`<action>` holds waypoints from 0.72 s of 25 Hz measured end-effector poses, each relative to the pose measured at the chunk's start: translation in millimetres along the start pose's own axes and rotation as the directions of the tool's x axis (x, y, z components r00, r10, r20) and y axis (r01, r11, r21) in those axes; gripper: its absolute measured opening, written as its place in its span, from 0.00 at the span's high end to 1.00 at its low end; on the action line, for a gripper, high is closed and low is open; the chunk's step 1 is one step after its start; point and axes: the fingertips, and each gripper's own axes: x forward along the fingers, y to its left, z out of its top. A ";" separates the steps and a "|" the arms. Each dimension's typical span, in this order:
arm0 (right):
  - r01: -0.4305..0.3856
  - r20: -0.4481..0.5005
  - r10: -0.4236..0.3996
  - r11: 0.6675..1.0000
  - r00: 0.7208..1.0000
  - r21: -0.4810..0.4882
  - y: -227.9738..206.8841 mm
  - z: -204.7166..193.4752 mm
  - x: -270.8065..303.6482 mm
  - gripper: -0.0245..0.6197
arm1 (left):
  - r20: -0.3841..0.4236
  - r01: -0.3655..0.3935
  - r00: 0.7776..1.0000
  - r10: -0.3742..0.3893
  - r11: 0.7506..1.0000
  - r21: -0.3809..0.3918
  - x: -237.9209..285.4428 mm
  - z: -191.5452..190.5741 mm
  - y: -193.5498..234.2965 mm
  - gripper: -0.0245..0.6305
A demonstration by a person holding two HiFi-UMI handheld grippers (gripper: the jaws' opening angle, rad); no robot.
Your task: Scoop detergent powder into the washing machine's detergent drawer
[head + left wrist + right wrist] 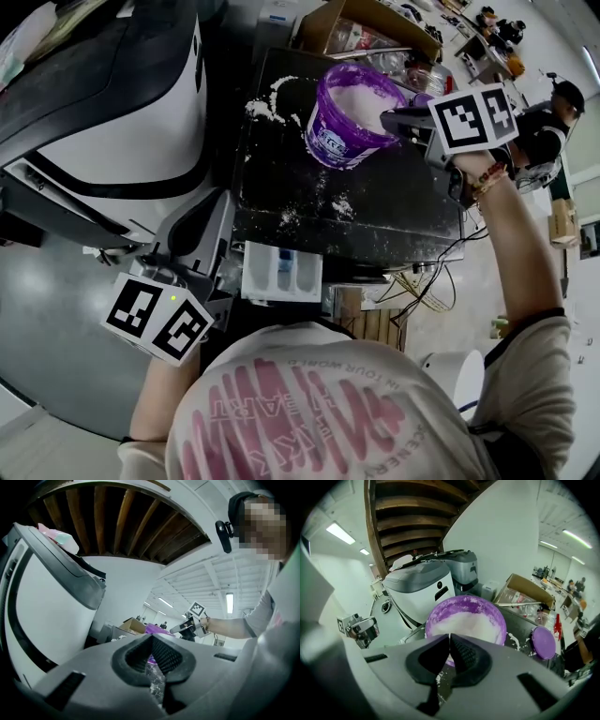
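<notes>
A purple tub (pixel 349 120) of white detergent powder (pixel 465 623) stands open on the black table (pixel 394 211). My right gripper (pixel 389 120) reaches in from the right, its jaws at the tub's rim and tilted down over the powder. In the right gripper view its tips (pixel 450 637) meet, shut, with nothing seen between them. My left gripper (pixel 217 211) hangs level at the lower left, beside the white washing machine (pixel 122 103). Its jaws (pixel 152 639) are also shut. A white drawer (pixel 281 272) with a blue insert stands pulled out below the table's front edge.
Spilled powder (pixel 267 103) dots the table around the tub. The tub's purple lid (pixel 543 641) lies on the table to the right. A cardboard box (pixel 366 28) sits behind the tub. A person (pixel 553 122) is at the far right, and cables (pixel 422 281) hang off the table's front.
</notes>
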 end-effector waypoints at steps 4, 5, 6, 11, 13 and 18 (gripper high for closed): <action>-0.030 0.028 0.028 0.998 0.999 0.056 4.1 1.2 -0.9 0.96 | 0.001 -0.003 1.000 0.003 1.000 -0.004 -1.7 -0.7 1.2 0.96; -0.041 0.037 0.038 0.996 0.999 0.075 5.6 2.2 -1.6 0.96 | 0.003 -0.003 1.000 0.003 1.000 -0.004 -2.2 -0.5 0.9 0.96; -0.050 0.047 0.046 0.994 0.998 0.095 7.0 3.1 -2.3 0.96 | 0.004 -0.003 1.000 0.003 1.000 -0.003 -2.6 -0.3 0.5 0.96; -0.092 0.100 0.075 0.979 0.992 0.181 11.4 5.8 -4.2 0.96 | 0.009 -0.005 1.000 0.005 1.000 -0.004 -4.6 -0.4 -0.8 0.96; -0.108 0.118 0.083 0.970 0.989 0.220 13.5 5.0 -4.1 0.96 | 0.005 -0.010 1.000 0.010 1.000 -0.005 -6.2 -2.1 -0.4 0.96; -0.108 0.144 0.070 0.954 0.987 0.280 14.5 -0.4 -6.0 0.96 | 0.001 -0.006 1.000 0.006 1.000 -0.003 -7.0 -3.7 -0.6 0.96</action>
